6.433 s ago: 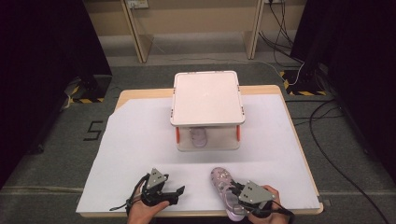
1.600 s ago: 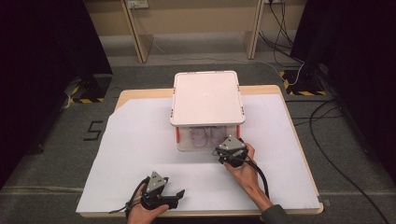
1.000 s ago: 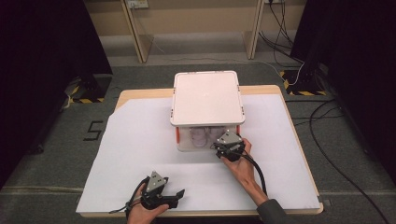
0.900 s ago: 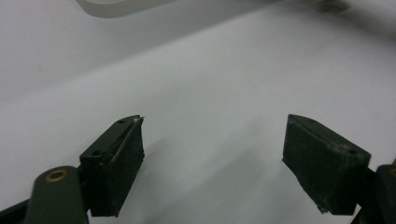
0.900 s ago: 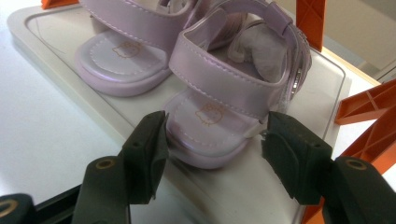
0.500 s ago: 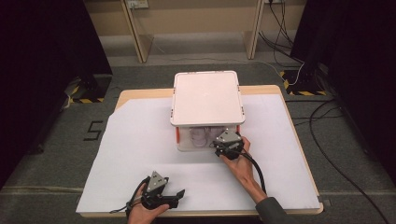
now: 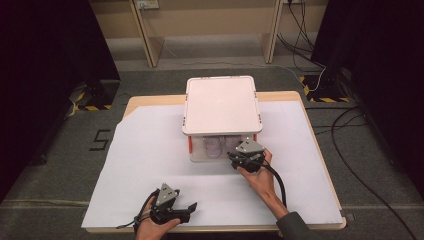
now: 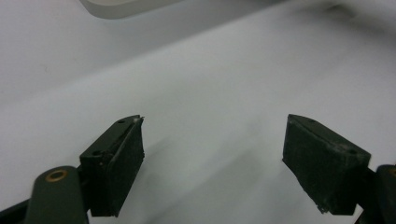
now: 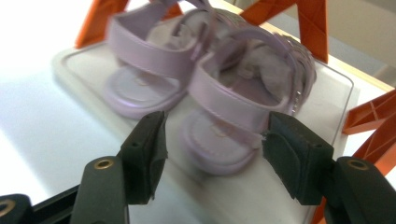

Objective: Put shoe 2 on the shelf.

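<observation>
Left gripper low on the white sheet, jaws spread wide, nothing between. Right gripper at the rack's front opening, jaws apart around the nearer lilac sandal's heel, contact unclear; second sandal just beside it on the lower tray.

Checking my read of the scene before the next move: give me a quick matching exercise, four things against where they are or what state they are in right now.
Things:
1. left gripper
2. right gripper
3. pair of lilac sandals
4. white lid

Places or states:
A. side by side on the lower tray, under the top
B. open, at the near table edge over bare white sheet
C. on top of the stand, above the orange legs
D. open, at the stand's front, jaws either side of the nearer sandal's heel

Pairs: 1-B, 2-D, 3-A, 4-C
</observation>
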Motion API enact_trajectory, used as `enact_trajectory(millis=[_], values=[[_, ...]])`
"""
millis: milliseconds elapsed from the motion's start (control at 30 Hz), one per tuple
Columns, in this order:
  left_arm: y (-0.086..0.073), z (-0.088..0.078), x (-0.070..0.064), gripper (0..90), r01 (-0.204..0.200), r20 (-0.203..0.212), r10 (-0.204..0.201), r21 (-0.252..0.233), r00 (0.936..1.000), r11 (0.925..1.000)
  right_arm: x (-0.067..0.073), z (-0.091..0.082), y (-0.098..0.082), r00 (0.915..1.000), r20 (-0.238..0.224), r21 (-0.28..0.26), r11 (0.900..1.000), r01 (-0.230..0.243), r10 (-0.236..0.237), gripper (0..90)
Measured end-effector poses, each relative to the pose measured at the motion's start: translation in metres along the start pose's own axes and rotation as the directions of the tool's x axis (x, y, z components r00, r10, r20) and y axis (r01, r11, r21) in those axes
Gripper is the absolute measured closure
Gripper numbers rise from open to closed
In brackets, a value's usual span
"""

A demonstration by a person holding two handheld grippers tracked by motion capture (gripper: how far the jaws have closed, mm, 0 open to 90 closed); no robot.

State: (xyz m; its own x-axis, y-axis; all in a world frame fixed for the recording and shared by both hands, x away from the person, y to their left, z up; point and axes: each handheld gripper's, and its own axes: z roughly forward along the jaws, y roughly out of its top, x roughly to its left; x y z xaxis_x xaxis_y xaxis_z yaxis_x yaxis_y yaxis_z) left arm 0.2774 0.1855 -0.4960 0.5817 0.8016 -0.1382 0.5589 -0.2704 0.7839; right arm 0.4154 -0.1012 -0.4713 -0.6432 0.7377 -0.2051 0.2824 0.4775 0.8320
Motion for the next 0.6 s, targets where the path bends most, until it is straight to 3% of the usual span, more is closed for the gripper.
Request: enact_trajectory(millis=[433, 600], values=[[0.0, 0.0, 0.001, 19.8, 0.001, -0.006, -0.001, 0.003, 1.0, 1.0, 0.01, -0.039, -0.001, 0.9957, -0.087, -0.055, 0.998, -0.035, 0.03, 34.6], [0.0, 0.0, 0.001, 19.8, 0.0, -0.005, 0.0, 0.0, 1.0, 1.0, 0.01, -0.051, -0.007, 0.991, -0.112, -0.058, 0.995, -0.081, 0.074, 31.3]])
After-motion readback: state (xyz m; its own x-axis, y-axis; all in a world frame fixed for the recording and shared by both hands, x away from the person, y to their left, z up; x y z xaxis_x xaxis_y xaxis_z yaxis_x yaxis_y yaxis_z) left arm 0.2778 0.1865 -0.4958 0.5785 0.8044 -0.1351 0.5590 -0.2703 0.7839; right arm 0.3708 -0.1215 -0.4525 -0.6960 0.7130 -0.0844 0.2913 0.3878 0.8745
